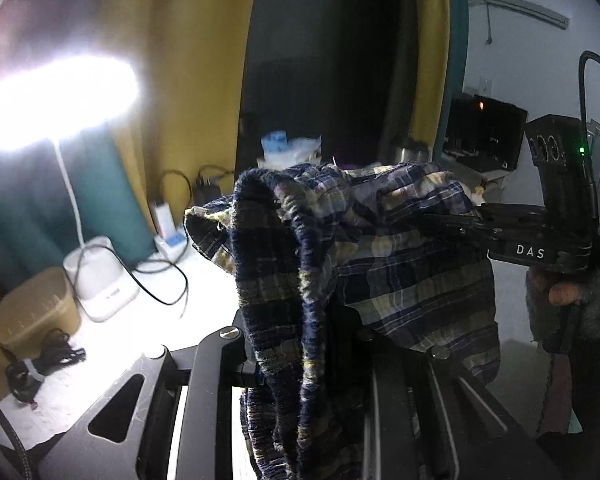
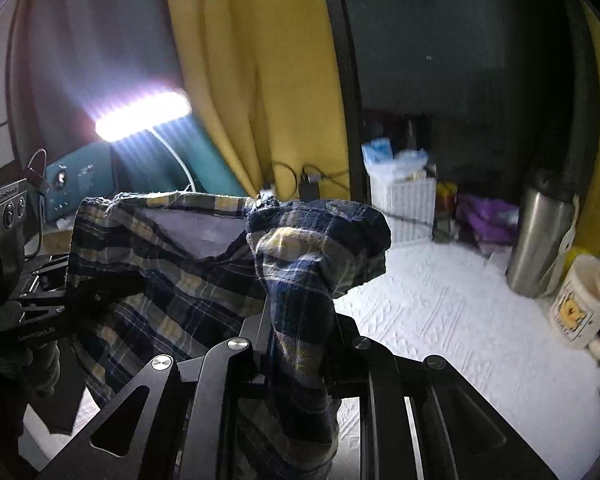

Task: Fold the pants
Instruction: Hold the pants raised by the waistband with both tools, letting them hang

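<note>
Well, the white textured bench (image 2: 440, 312) fills the lower scene, and up above it hang the plaid pants (image 2: 180, 276), lifted clear and stretched between the two claws. In the left wrist view the same pants (image 1: 400, 264) drape in a bunched fold over the near tool and run across to the far one. The left claw (image 1: 296, 344) is clamped on a thick ridge of dark plaid cloth, which spills over its top and hangs down between the arms. The right claw (image 2: 300, 332) is clamped likewise on a gathered wad of the fabric (it mushrooms up just past the fingers). Each tool shows in the other's camera: the right claw at the right edge of the left view, biting the cloth's far edge, with a hand (image 1: 564, 292) gripping its handle below.

Behind, a yellow curtain (image 2: 252, 80) hangs beside a dark window, and a lit desk lamp (image 1: 56, 100) glares at the left. On the bench's right side stand a steel flask (image 2: 540, 236) and, just beside it, a cream mug (image 2: 584, 304). A white basket (image 2: 404, 204) sits further back.
</note>
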Available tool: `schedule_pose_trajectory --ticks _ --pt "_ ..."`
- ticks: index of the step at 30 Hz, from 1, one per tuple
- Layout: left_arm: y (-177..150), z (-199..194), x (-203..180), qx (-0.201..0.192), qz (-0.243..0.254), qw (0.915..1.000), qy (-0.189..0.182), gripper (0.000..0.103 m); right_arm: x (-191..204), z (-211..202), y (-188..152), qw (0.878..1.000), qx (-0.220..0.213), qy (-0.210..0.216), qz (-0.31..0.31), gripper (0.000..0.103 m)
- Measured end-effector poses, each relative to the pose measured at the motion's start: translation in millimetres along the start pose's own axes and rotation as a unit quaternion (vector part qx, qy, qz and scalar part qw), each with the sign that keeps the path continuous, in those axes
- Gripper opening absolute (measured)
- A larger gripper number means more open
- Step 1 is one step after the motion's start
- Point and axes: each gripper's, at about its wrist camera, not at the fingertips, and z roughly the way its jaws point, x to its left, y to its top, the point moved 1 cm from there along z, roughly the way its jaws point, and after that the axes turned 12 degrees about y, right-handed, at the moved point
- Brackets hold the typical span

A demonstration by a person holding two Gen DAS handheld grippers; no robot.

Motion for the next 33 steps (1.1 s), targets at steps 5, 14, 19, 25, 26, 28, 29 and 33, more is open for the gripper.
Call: schedule_pose_trajectory --ticks 5,14,19,25,26,28,29,33 --pt "7 -35 0 -0.037 -0.001 0.9993 0.006 0.021 23 -27 12 0.999 -0.025 -0.001 -0.027 0.018" --pt "13 -99 10 -0.102 -0.002 0.9944 0.028 0.021 72 -64 33 0.995 -0.065 0.004 -0.075 0.018" --pt "12 -130 19 -0.131 -0.001 0.9902 0.048 0.021 102 -75 39 0.992 -0.081 0.018 -0.098 0.018" --pt "2 -171 39 -0.156 -0.005 0.9838 0.088 0.021 143 -77 43 0.986 -0.097 0.046 -0.126 0.018" --pt "-1 -176 44 -0.157 -0.006 0.9829 0.096 0.021 152 -75 43 0.985 -0.097 0.055 -0.131 0.018" --pt "-6 -185 51 -0.157 -0.009 0.9815 0.109 0.021 162 -69 41 0.984 -0.096 0.072 -0.134 0.018" --pt "-11 -191 56 -0.157 -0.012 0.9804 0.119 0.021 169 -66 39 0.983 -0.094 0.082 -0.135 0.018" --pt "-31 -206 75 -0.138 -0.027 0.9787 0.15 0.021 192 -54 30 0.98 -0.089 0.117 -0.136 0.018"
